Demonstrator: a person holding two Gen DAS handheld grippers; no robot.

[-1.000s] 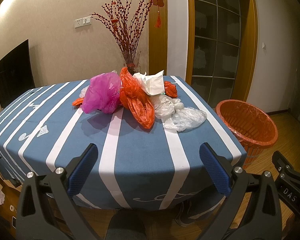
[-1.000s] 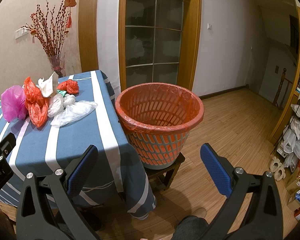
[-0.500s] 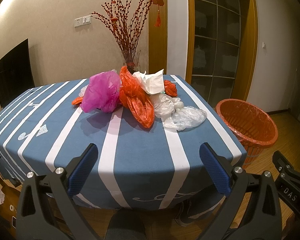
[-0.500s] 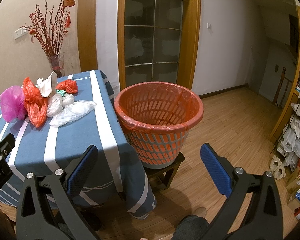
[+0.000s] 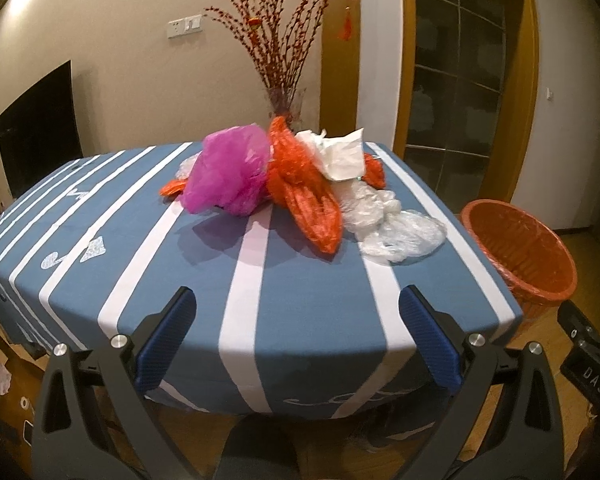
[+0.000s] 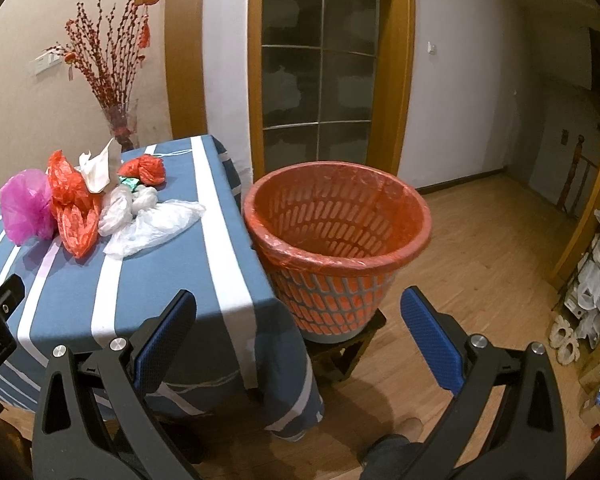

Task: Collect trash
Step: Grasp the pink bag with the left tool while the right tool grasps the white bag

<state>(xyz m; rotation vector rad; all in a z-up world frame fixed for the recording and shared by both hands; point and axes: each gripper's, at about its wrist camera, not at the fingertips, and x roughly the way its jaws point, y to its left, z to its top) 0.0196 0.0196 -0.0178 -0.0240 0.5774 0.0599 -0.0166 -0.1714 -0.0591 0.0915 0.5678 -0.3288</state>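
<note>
Facing the heap from the left wrist view: left gripper (image 5: 298, 330) hanging spread wide and empty over the near edge of the blue-and-white striped tablecloth (image 5: 308, 300), well short of the trash. Piled toward the far side of the table: magenta plastic bag (image 5: 228, 174), long red plastic bag (image 5: 306, 196), crumpled white paper (image 5: 342, 156), small red bag (image 5: 374, 172) and clear plastic bags (image 5: 392, 226), all touching or overlapping. Behind them, a vase of red-berried branches (image 5: 282, 60). Off the table's right side and lower, orange mesh wastebasket (image 5: 520, 252) with a red liner.

Seen from the right wrist view: right gripper (image 6: 298, 330) likewise spread and carrying nothing, pointed between the table corner and the wastebasket (image 6: 336, 248), itself raised on a small dark stool (image 6: 348, 346) on the wooden floor (image 6: 480, 248). Basket interior apparently bare. Clear bags (image 6: 152, 220) lying nearest the basket side, with red bag (image 6: 74, 208) and magenta bag (image 6: 26, 206) farther left.

Judged best for the step in hand: reaching forward with either tool to a single outlying piece, probably the clear bags; closing on a bunched fold rather than a flat film; lifting straight up to avoid dragging neighbours or the cloth; keeping clear of the vase; releasing only once well over the basket rim.
</note>
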